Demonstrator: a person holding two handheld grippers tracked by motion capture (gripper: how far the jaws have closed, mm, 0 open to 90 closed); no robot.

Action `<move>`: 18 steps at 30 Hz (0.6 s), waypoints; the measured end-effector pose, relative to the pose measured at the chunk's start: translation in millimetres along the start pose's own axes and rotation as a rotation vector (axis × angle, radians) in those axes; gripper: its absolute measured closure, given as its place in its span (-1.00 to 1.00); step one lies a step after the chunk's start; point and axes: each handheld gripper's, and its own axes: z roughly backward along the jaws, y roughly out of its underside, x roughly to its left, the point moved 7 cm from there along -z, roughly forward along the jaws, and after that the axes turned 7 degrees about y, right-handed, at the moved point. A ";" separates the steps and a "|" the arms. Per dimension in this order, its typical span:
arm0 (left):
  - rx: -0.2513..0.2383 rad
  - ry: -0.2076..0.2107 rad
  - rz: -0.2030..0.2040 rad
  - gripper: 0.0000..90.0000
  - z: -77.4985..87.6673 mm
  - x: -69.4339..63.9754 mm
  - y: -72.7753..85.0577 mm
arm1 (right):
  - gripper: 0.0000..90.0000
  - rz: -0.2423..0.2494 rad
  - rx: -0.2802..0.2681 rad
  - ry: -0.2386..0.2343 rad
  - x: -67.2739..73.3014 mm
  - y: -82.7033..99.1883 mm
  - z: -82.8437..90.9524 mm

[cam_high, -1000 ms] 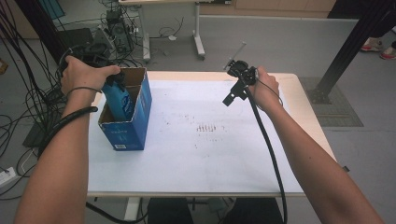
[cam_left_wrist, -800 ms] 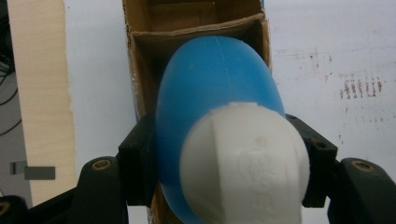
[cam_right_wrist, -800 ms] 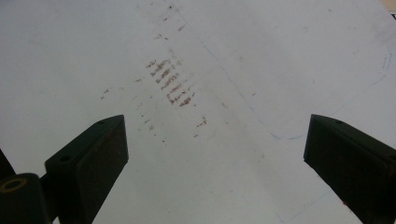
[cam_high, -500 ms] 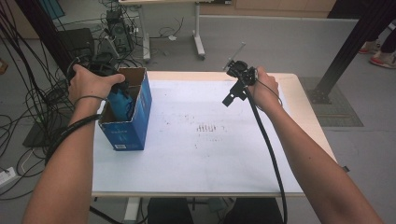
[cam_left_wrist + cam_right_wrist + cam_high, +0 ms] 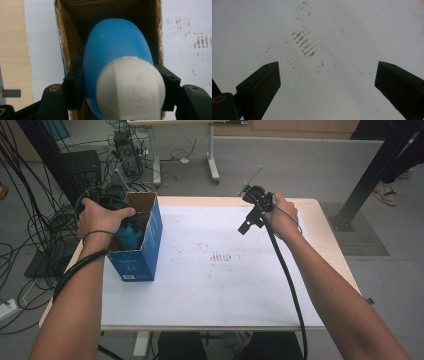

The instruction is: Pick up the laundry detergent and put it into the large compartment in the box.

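Right hand-held gripper (image 5: 327,85) jaws wide apart above stained white tabletop (image 5: 352,30).

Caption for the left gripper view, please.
Left gripper clamps a blue bottle with white cap, poised inside an open cardboard box.

I see a white table (image 5: 210,290) with rusty brown smudges (image 5: 222,257) near its middle, tangled black cables (image 5: 30,225) on the grey floor (image 5: 310,165) at left, another desk's legs (image 5: 212,162) beyond, a black post (image 5: 370,180) at right.

bottle (image 5: 117,47) blue, cap (image 5: 131,87) white; box (image 5: 136,262) blue; claws black
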 end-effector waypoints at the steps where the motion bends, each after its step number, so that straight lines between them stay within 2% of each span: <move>1: -0.002 0.000 -0.001 -0.16 -1.1 0.0 0.1 | -0.86 0.000 0.001 0.001 0.1 0.0 -0.1; 9: 0.009 -0.018 -0.008 -0.16 -9.4 1.8 2.3 | -0.86 0.002 0.008 0.002 0.8 -0.7 -1.1; 18: 0.022 -0.016 -0.006 -0.16 -16.9 2.8 4.6 | -0.86 -0.001 0.004 -0.001 -0.5 -0.4 -1.8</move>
